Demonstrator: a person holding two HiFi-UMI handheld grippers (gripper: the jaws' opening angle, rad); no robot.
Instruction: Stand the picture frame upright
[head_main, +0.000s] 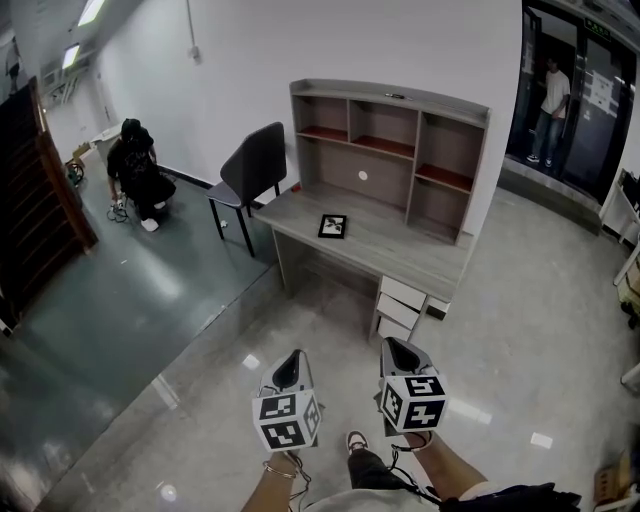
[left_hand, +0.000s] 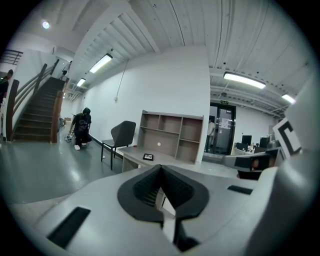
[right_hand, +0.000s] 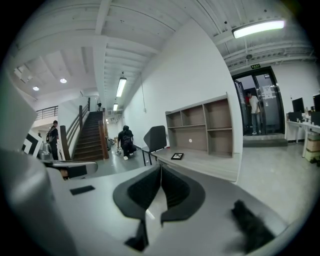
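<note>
Both pairs of jaws are closed, tips pressed together with nothing between them: I see it on the left gripper (left_hand: 161, 169) in its own view and on the right gripper (right_hand: 161, 168) in its own view. From the head view I hold the two side by side, low over the glossy floor (head_main: 200, 340), jaws aimed forward, each marker cube turned up toward me. The picture frame (head_main: 333, 226) is well ahead of both jaw pairs and touched by neither. It lies flat, face up, on the top of the grey wooden desk (head_main: 400, 250), with bare floor between it and the tips. Along the left jaws it sits just left of the tip line, and along the right jaws just right of it. Behind the frame, farther from the jaws, the desk's shelf unit (head_main: 390, 140) rises against the white wall. A white drawer stack (head_main: 400, 305) sits under the desk on the side nearer the right jaws. A dark chair (head_main: 255, 165) stands at the desk's end, ahead and left of the left jaws. Far off to the left a person in black (head_main: 135, 170) crouches on the floor near a staircase (left_hand: 37, 112). Far to the right another person (head_main: 551, 100) stands in a glass doorway
</note>
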